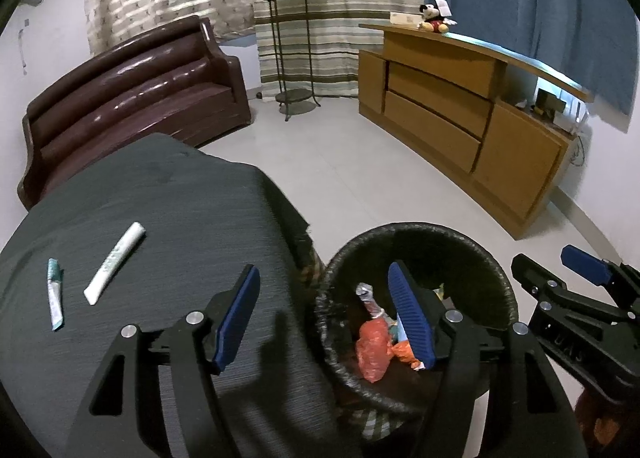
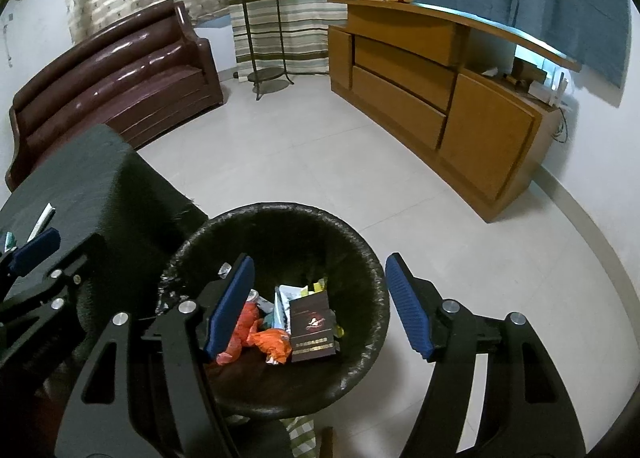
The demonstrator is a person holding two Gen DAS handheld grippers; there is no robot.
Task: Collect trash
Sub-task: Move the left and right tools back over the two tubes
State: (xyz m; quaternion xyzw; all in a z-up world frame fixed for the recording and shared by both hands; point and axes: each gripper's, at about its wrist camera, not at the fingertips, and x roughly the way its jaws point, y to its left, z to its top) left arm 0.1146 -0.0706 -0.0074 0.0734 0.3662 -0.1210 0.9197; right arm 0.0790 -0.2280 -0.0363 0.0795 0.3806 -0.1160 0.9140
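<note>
We hold both the left gripper (image 1: 324, 310) and the right gripper (image 2: 320, 304) with jaws apart and empty over the trash bin (image 2: 360, 242). Two wrappers (image 1: 114, 264) lie on the table (image 1: 180, 198); next, we judge, the left reaches them.

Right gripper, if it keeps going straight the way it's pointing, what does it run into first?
Probably the trash in the bin. The right gripper, jaws open and empty, aims down into the bin's mouth, roughly at the dark box lying on top. Depth is unclear, so it might meet the bin's inner wall instead.
</note>
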